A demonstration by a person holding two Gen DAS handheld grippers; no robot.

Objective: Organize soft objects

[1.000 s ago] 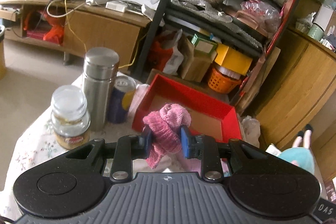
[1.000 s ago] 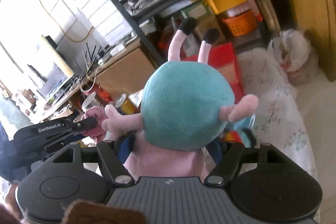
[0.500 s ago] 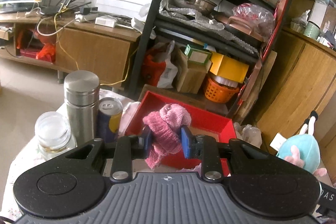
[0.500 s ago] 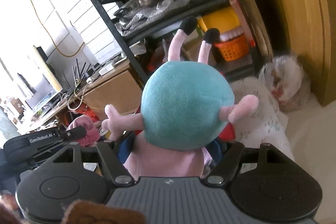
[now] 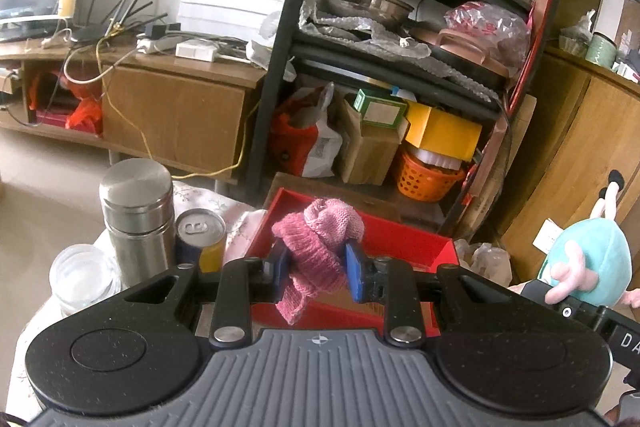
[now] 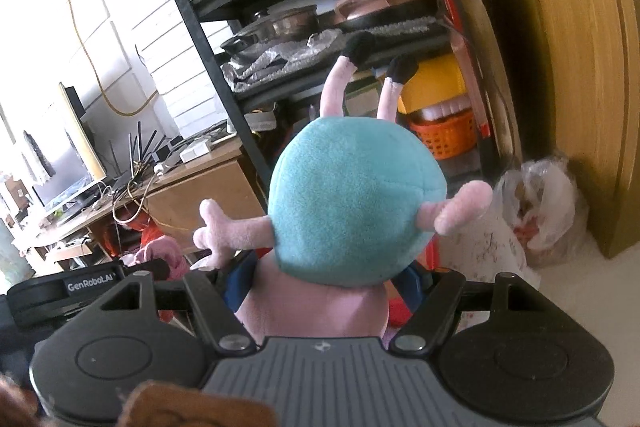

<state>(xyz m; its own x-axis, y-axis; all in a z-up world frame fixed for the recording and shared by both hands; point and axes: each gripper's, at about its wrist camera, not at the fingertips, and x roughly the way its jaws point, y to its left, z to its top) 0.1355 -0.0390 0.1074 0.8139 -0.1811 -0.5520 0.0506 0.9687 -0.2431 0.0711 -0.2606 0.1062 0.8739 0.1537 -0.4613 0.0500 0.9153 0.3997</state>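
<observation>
Above the red tray point(image 5: 400, 239), the left gripper point(image 5: 316, 269) clamped a pink knitted item point(image 5: 318, 243); the right gripper point(image 6: 320, 287) clamped a teal-and-pink plush toy point(image 6: 352, 203), held aloft.

We are in a lived-in home: a black shelf point(image 5: 400, 27) crammed with cooking pots point(image 5: 360, 1), a television point(image 6: 68, 163) on a wooden cabinet point(image 5: 172, 107).

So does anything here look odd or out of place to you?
The plush toy is upside down: the right gripper clamps its pink body, so its black-tipped legs point up. The left gripper pinches a pink knit piece that dangles crumpled above the red box. Nothing looks spilled or damaged.
</observation>
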